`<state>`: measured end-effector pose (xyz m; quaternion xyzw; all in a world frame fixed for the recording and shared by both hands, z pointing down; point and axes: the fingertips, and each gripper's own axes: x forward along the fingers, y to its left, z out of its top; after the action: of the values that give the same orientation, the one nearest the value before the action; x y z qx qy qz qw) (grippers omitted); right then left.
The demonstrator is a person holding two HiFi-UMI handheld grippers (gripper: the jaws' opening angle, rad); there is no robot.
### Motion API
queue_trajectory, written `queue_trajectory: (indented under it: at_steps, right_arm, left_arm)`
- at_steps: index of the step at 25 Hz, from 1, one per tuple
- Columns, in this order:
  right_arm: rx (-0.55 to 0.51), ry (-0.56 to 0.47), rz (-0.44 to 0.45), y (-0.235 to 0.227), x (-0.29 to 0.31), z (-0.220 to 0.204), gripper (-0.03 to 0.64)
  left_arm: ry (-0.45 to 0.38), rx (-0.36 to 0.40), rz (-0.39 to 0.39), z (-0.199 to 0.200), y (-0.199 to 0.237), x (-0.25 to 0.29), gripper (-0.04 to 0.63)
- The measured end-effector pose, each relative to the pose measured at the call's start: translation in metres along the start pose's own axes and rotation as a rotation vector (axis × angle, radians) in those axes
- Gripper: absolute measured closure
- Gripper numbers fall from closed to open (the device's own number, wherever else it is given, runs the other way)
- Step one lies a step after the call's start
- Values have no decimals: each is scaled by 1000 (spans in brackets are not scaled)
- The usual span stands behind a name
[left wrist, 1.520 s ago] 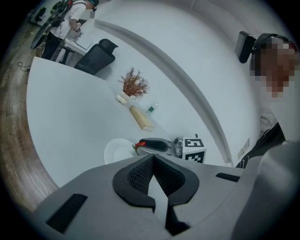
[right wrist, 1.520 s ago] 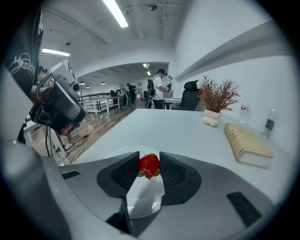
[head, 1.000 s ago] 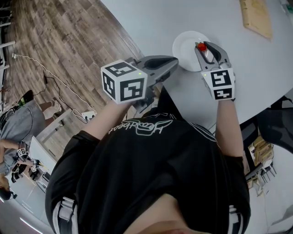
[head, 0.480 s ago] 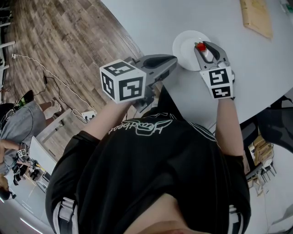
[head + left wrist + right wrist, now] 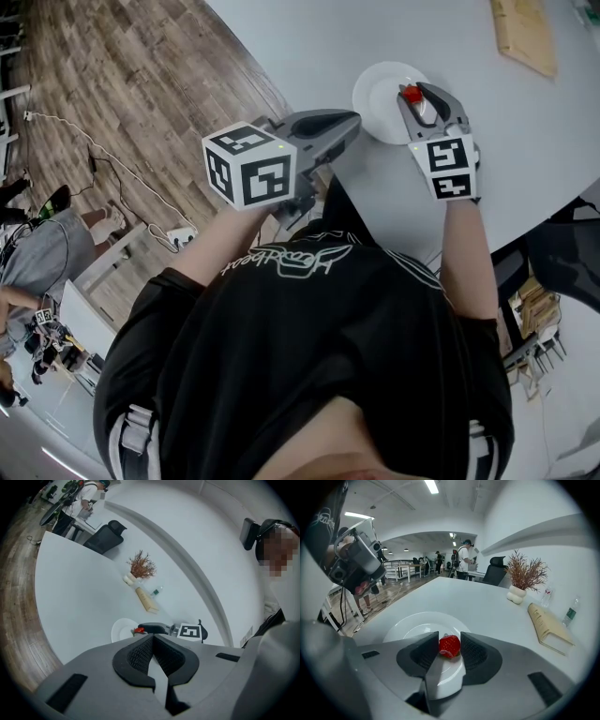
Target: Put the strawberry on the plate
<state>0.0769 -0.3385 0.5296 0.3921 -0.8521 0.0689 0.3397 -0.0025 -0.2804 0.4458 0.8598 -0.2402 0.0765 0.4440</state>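
Note:
The red strawberry [image 5: 449,646] sits between the pads of my right gripper [image 5: 449,642], which is shut on it. It hangs just above the near side of the white plate [image 5: 408,625] on the white table. From the head view the strawberry [image 5: 411,94] is over the right part of the plate [image 5: 375,89], held by the right gripper [image 5: 418,94]. My left gripper [image 5: 349,122] hovers at the table's edge to the left of the plate, its jaws closed together and holding nothing. In the left gripper view its jaws [image 5: 153,637] meet, with the plate [image 5: 120,631] and strawberry [image 5: 138,630] beyond.
A tan book [image 5: 548,627] lies right of the plate, also seen as [image 5: 525,33]. Behind it stand a white vase with dried twigs [image 5: 522,581] and bottles [image 5: 571,611]. The curved table edge [image 5: 309,103] borders a wooden floor. People and an office chair [image 5: 494,576] are far off.
The right gripper with the strawberry has edged very slightly left over the plate. The left gripper has drifted a little left too.

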Motion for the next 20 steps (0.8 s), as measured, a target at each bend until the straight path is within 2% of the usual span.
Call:
queue_trajectory:
  at_steps: [12,20]
  right_arm:
    - [-15,1,13,0,-3,1,465]
    - [21,-57,-15,5,-31,16,463]
  left_arm:
    - [-7,-6,3,-1,-2,-3,589]
    - [-22,16,0,-5,-15,-17,589]
